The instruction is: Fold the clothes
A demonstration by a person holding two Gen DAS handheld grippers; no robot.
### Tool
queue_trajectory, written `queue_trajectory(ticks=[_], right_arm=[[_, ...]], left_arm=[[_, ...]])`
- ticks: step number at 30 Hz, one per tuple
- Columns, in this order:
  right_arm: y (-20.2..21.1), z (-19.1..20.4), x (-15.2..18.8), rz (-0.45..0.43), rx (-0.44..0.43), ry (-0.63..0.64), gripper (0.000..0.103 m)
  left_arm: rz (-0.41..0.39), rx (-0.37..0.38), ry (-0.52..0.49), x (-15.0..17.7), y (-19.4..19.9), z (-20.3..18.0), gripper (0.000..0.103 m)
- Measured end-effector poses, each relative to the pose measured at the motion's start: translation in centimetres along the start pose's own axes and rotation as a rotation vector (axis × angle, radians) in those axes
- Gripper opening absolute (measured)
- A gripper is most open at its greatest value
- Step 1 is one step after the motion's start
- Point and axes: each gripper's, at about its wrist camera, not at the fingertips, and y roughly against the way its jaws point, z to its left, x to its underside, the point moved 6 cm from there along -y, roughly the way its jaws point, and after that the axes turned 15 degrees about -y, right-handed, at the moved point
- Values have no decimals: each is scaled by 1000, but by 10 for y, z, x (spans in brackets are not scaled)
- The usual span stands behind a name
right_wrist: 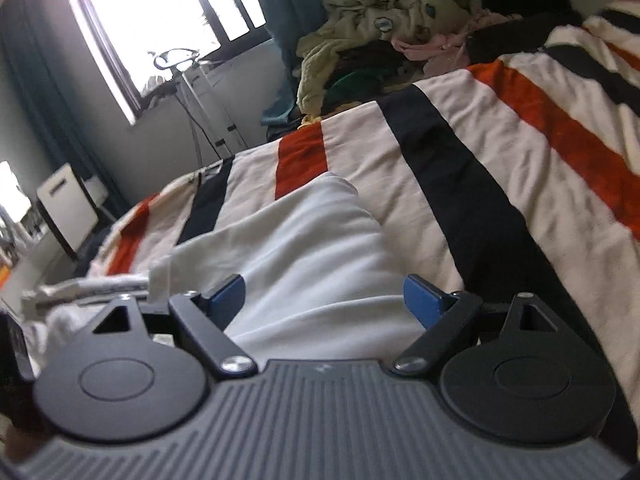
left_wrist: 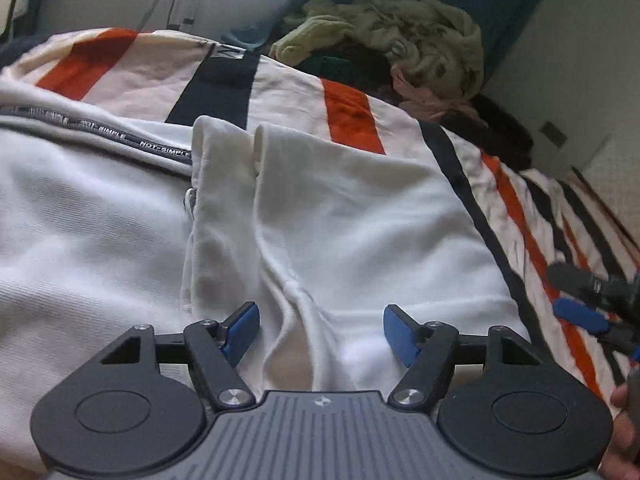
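Observation:
A white garment (left_wrist: 340,216) with a grey lettered band lies spread on the striped bedspread (left_wrist: 348,108). My left gripper (left_wrist: 320,332) is open, low over the garment's near edge, with a cloth fold between its blue pads. My right gripper (right_wrist: 324,300) is open over another part of the white garment (right_wrist: 316,248), with cloth between its pads; it also shows in the left wrist view (left_wrist: 580,312) at the right edge, beside the garment.
A heap of unfolded clothes (left_wrist: 400,28), olive, pink and dark, sits at the far end of the bed; it also shows in the right wrist view (right_wrist: 384,12). A window (right_wrist: 160,12), a stand and a white appliance (right_wrist: 68,204) are to the left.

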Motion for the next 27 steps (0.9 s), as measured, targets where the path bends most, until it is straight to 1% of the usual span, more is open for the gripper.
queue_trajectory(ticks=[1, 3, 5, 8, 10, 13, 16, 18, 20, 23, 25, 27], right_arm=[[-1, 8, 5, 0, -17, 53, 88], [-4, 24, 14, -3, -45, 160, 88], [-8, 35, 21, -10, -31, 238, 88], [-14, 40, 28, -1, -4, 284, 88], [-18, 38, 31, 19, 9, 289, 88], [-23, 30, 31, 46, 42, 257, 88], [-25, 24, 29, 46, 64, 241, 88], [-27, 21, 30, 52, 81, 244, 87], [-31, 19, 32, 68, 98, 251, 87], [-39, 16, 38, 97, 116, 256, 88], [-42, 17, 41, 101, 128, 271, 89], [-43, 18, 42, 100, 136, 284, 88]], left_arm=[[1, -4, 10, 0, 0, 2, 58], [7, -11, 30, -1, 0, 5, 46], [26, -14, 47, -1, 2, 6, 43], [37, -8, 80, 0, 7, 8, 28], [41, 8, 111, 0, 10, 11, 18], [26, 49, 189, -1, 21, 16, 15], [3, 101, 280, -3, 33, 23, 15], [9, 105, 309, -1, 37, 27, 14], [26, 84, 294, 2, 36, 27, 14], [69, 20, 223, 11, 26, 23, 14], [67, -7, 190, 12, 23, 20, 19], [64, -16, 180, 11, 25, 18, 19]])
